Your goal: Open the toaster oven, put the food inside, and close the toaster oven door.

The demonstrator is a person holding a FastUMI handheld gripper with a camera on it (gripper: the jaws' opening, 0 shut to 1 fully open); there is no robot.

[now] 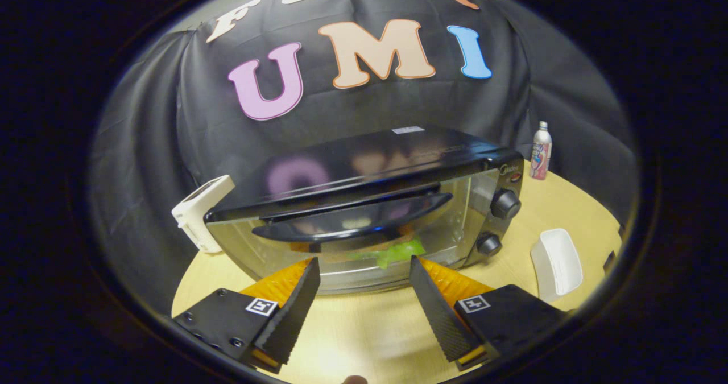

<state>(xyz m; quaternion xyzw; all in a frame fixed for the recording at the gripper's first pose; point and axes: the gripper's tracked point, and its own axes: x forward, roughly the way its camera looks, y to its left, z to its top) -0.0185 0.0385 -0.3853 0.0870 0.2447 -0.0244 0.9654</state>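
Oven (369, 202) at frame centre, door shut, food (392, 252) inside; claw (364, 270) spread wide at bottom, empty, touching nothing above tabletop (364, 327).

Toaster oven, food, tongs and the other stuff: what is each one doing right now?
toaster oven: door shut, handle facing the tongs.
food: inside the oven, seen through the glass door.
tongs: open, holding nothing, just before the door.
bottle: upright on the table.
white dish: lying beside the oven, nothing in it.
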